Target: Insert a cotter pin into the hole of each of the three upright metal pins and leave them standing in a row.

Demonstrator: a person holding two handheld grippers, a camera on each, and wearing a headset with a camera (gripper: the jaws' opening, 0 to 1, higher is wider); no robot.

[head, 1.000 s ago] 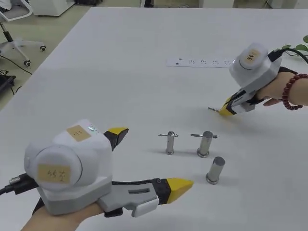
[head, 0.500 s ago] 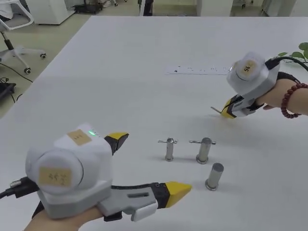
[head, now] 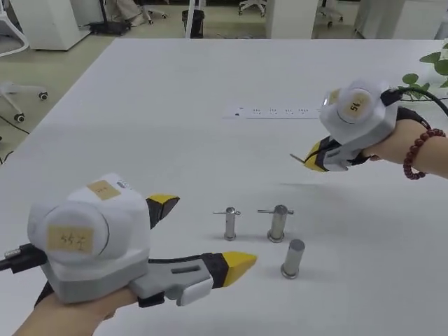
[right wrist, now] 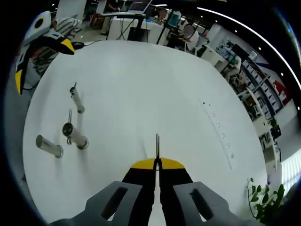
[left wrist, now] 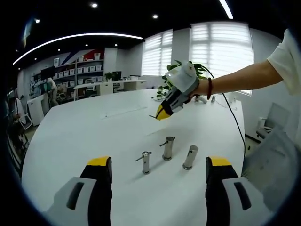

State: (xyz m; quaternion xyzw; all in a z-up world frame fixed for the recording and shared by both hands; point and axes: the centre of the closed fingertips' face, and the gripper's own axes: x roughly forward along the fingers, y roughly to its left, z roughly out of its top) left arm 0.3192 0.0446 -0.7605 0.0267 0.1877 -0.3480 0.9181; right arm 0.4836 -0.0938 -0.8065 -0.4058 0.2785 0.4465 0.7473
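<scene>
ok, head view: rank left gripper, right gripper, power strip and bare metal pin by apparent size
1. left gripper, though nearest the camera, so inflated
2. right gripper
3. power strip, long but thin
4. bare metal pin

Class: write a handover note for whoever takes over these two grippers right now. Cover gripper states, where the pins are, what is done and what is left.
Left gripper: open, holding nothing, low over the table to the left of the pins.
Right gripper: shut on a cotter pin, raised above the table behind the pins.
Done: left pin and middle pin stand upright, each with a cotter pin through its top.
Left: the third pin stands upright and bare, nearer the person and off the other two's line. Insert the held cotter pin, then probably line it up with the row.
</scene>
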